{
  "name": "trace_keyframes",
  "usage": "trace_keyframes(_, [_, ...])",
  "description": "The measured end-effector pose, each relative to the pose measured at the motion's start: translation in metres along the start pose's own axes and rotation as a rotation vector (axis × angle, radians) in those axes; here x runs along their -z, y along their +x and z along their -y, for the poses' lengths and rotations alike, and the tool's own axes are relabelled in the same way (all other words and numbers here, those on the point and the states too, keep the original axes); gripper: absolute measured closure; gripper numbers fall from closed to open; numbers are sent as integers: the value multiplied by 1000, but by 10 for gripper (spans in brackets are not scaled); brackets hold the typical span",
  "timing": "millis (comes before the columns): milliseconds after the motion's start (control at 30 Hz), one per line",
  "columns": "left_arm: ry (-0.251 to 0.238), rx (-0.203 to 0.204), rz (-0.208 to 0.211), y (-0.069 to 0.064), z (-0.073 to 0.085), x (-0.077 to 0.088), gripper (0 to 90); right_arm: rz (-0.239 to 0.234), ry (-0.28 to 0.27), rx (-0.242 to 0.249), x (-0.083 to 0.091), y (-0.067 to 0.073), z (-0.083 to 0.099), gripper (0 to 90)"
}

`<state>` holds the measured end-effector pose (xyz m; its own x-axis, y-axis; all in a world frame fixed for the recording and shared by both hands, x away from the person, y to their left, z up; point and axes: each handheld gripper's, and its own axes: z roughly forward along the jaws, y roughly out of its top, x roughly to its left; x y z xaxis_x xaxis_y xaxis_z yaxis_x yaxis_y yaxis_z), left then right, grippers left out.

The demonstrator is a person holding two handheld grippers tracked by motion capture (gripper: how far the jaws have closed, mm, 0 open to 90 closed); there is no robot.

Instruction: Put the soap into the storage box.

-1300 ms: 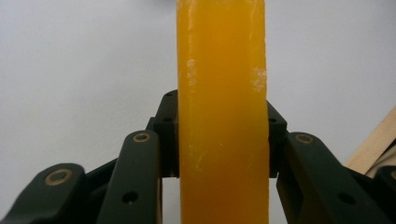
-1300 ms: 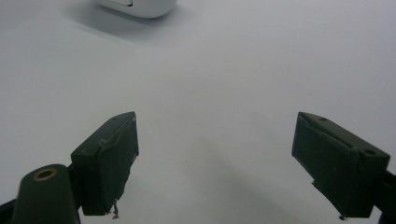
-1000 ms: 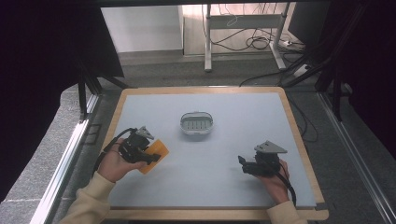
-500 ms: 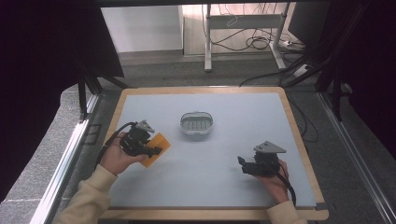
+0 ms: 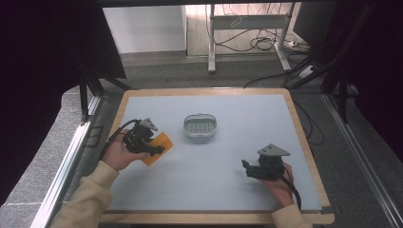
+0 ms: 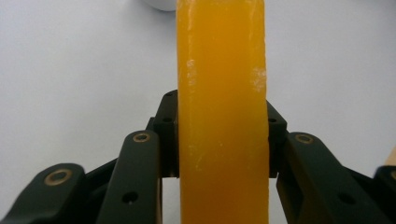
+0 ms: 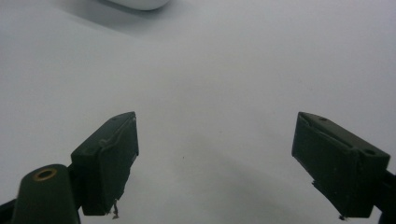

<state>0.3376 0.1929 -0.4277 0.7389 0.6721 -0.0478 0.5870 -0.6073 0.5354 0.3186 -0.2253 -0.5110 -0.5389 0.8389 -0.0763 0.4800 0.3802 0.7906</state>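
My left gripper [image 5: 156, 149] is shut on an orange block [image 5: 162, 141], held just above the left part of the table. In the left gripper view the orange block [image 6: 222, 116] stands edge-on between the two black jaws, both pads pressed against its sides, and runs past the top of the frame. A small oval white dish [image 5: 200, 126] with a slotted floor sits at the table's middle, to the right of the block and beyond it. My right gripper [image 5: 246, 167] rests low at the front right. Its jaws [image 7: 229, 158] stand wide apart over bare table.
The work surface is a pale grey mat [image 5: 223, 156] on a wood-rimmed board [image 5: 304, 142]. The dish's edge [image 7: 140, 3] shows at the top of the right gripper view. Black frame posts and floor cables lie beyond the table.
My left hand has shifted slightly away from the front edge with the orange block still gripped. The right hand has stayed still.
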Motion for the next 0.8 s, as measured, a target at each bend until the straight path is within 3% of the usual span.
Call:
trace_keyframes(500, [15, -59, -10, 0, -19, -5, 622, -1, -3, 5, 0, 0, 0, 150])
trace_keyframes(800, [28, -74, -9, 5, -30, -7, 622, 0, -2, 9, -1, 0, 0, 150])
